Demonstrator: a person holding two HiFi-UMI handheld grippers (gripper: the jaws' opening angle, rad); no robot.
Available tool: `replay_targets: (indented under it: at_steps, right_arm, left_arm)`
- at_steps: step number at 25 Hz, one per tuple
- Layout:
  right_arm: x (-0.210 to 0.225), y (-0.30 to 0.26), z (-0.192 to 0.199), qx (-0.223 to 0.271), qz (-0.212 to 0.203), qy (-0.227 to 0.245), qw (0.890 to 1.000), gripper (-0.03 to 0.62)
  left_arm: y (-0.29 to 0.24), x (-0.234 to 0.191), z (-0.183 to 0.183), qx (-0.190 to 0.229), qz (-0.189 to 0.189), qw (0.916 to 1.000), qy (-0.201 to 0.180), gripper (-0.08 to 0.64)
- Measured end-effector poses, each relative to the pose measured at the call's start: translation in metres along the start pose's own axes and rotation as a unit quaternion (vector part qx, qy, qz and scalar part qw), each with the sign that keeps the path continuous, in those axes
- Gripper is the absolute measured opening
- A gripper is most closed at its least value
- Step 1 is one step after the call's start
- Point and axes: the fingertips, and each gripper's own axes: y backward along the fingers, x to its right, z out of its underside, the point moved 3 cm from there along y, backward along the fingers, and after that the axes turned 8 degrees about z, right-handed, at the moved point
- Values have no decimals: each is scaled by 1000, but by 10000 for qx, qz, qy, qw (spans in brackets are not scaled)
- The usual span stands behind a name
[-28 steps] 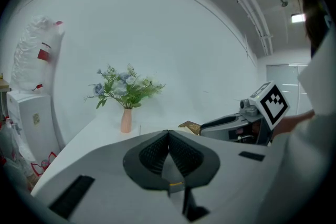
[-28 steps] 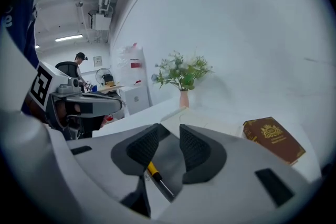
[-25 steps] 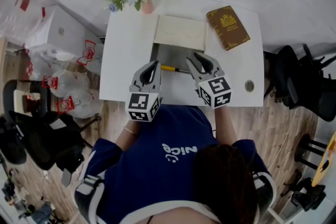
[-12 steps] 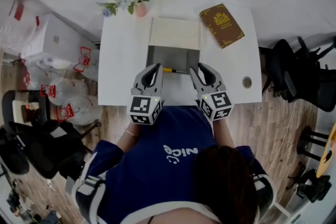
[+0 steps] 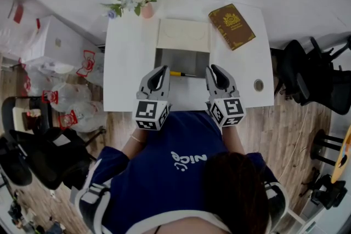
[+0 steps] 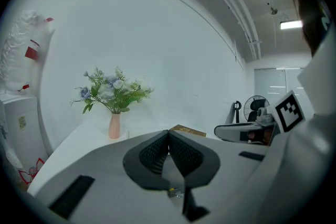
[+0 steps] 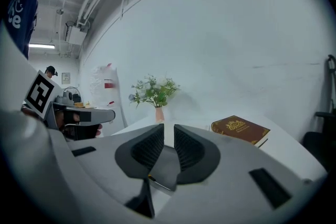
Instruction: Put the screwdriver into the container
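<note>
Two empty claws flanked the screwdriver [image 5: 176, 73] at the near edge of the container [image 5: 182, 59]: left claw [image 5: 163, 69] shut, right claw [image 5: 213, 68] just narrowed to a slit; it likely needed reopening.

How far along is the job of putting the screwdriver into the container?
Done: the container stands open. In hand: nothing; the screwdriver lies at its near edge, between the shut left gripper and the right gripper, whose fingers have just been closing on nothing. To do, probably: grasp it, set it inside.

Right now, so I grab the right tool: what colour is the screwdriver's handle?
Yellow; the screwdriver shows best in the head view.
</note>
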Motion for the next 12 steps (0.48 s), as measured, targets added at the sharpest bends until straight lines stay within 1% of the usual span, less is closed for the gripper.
replay_targets:
  at_steps: [3, 6, 9, 12]
  right_arm:
    - [2, -1, -2, 74, 110, -51, 9999, 49]
    - [2, -2, -3, 60, 213, 6, 9998, 23]
    - [3, -3, -4, -11, 277, 90, 9996, 21]
    - [1, -5, -7, 18, 218, 217, 9995, 21]
  left_arm:
    - [1, -3, -2, 37, 3, 10000, -7, 17]
    - [1, -6, -3, 36, 0, 10000, 0, 17]
    - [2, -8, -3, 22, 6, 10000, 13, 17]
    - [2, -10, -3, 32, -14, 10000, 41, 17]
